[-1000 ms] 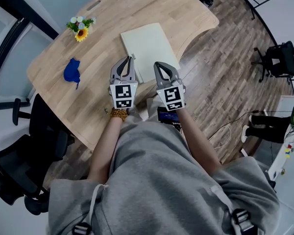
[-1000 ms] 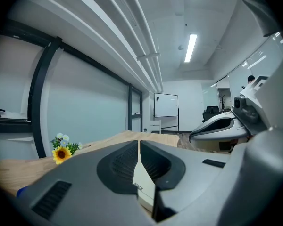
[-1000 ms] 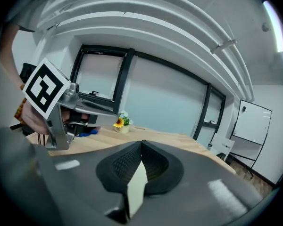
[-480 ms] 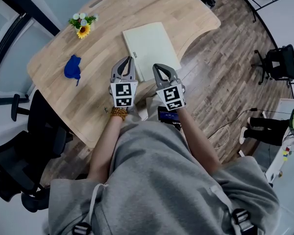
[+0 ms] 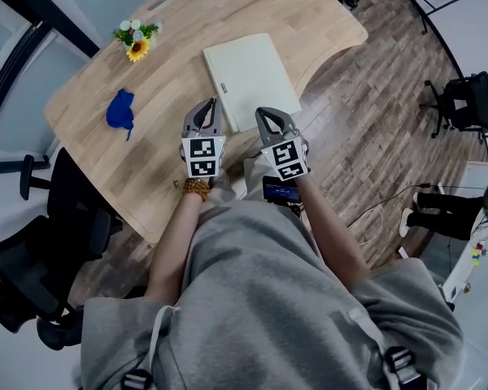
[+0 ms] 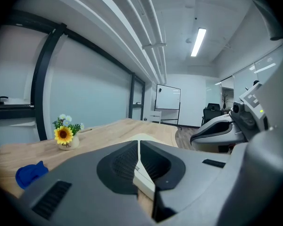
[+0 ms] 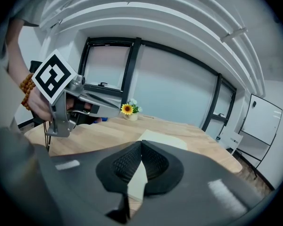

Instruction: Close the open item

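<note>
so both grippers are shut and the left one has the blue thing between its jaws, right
Not quite. The right gripper is shut and so is the left gripper, but the left one holds nothing: the left gripper view shows its jaws together with nothing between them. The blue thing lies on the table, apart from that gripper, as the head view shows.

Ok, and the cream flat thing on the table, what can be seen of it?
The pale cream slab is a thin, matt rectangle with rounded corners, looking like a closed laptop or folder. It lies flat on the wooden table, near the table's curved cutout. Nothing lies on it. The left gripper and right gripper, both shut and empty, are by its near end; whether they touch it cannot be told.
</note>
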The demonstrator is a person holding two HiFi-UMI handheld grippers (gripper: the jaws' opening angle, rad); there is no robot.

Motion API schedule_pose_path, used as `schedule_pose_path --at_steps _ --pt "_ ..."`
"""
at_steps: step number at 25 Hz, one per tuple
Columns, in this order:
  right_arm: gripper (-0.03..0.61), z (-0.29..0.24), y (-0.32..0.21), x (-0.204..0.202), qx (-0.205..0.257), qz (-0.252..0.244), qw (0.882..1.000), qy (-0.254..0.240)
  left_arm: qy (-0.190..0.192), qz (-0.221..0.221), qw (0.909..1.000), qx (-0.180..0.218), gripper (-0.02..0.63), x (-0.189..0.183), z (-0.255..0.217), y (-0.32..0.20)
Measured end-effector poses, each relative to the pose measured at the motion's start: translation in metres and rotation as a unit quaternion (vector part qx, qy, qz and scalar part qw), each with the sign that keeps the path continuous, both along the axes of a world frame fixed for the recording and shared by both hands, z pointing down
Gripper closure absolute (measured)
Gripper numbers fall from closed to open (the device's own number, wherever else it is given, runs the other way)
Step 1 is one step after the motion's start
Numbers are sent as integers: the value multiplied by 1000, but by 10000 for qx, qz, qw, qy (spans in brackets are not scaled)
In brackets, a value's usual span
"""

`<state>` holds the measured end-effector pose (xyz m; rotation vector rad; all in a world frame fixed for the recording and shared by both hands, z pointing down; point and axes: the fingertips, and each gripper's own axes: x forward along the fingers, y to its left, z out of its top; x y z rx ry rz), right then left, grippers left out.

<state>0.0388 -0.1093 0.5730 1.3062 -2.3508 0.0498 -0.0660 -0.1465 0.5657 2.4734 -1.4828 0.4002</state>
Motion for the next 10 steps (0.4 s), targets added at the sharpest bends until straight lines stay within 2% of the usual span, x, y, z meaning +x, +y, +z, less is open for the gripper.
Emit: schedule_pose_path --at_steps 10 --pt "568 26 -3 11 -161 -354 9985 385 -88 58 9997 -205 591 4 19 3"
